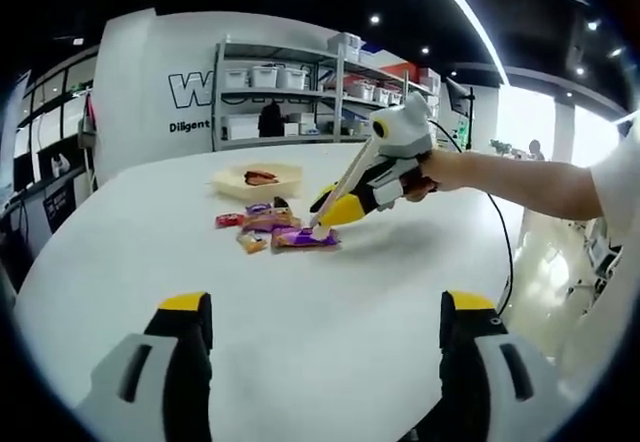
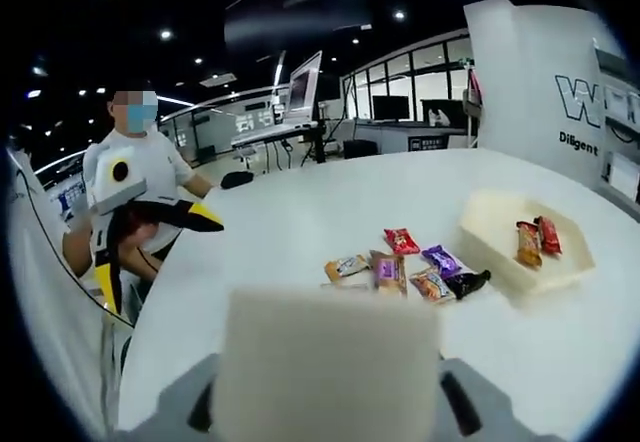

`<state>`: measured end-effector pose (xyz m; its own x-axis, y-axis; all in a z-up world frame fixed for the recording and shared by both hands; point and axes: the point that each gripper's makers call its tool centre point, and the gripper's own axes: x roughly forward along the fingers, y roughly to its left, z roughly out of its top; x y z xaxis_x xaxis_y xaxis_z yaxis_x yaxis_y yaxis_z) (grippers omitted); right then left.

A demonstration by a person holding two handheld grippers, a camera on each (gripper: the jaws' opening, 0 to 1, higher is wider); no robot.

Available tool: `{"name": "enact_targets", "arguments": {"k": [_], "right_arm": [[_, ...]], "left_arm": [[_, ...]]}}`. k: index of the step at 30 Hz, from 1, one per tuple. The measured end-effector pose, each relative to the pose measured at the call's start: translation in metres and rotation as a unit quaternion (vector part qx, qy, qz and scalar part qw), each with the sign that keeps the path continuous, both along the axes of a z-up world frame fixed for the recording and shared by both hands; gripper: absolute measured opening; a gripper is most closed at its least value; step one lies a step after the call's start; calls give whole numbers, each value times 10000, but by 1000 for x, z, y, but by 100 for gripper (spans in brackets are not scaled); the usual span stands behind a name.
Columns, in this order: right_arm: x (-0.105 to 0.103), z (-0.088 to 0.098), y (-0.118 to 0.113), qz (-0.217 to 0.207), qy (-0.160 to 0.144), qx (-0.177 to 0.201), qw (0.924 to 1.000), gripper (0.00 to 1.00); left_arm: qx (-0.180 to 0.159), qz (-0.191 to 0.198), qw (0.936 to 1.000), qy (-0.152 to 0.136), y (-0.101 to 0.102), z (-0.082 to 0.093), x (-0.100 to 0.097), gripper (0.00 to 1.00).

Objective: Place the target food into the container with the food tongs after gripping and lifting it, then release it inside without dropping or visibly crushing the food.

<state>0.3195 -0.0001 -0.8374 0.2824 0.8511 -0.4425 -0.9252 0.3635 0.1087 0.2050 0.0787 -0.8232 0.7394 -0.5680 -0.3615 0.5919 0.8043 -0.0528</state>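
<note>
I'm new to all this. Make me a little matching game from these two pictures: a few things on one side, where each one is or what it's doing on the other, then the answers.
Things
1. tray
2. loose snack packets
3. right gripper
4. left gripper

Places or states
A. scattered on the white table
B. holds two packets inside
C. jaws apart, nothing between them
D. carries the tongs, tips down at the purple packet

Pairs: 1-B, 2-A, 3-D, 4-C

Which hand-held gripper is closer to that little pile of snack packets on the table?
Right. The right hand-held gripper holds tongs with tips at the snack packets; the left hand-held gripper hangs well back over bare table.
</note>
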Motion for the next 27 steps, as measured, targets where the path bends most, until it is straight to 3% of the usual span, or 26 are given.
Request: {"name": "enact_targets", "arguments": {"k": [22, 27], "right_arm": [[2, -6, 22, 229, -159, -290, 9992, 24], [0, -13, 23, 405, -337, -570, 9970, 24]], "left_arm": [[14, 30, 10000, -35, 4, 2, -5, 93], [-10, 62, 10000, -36, 7, 3, -5, 93]]}}
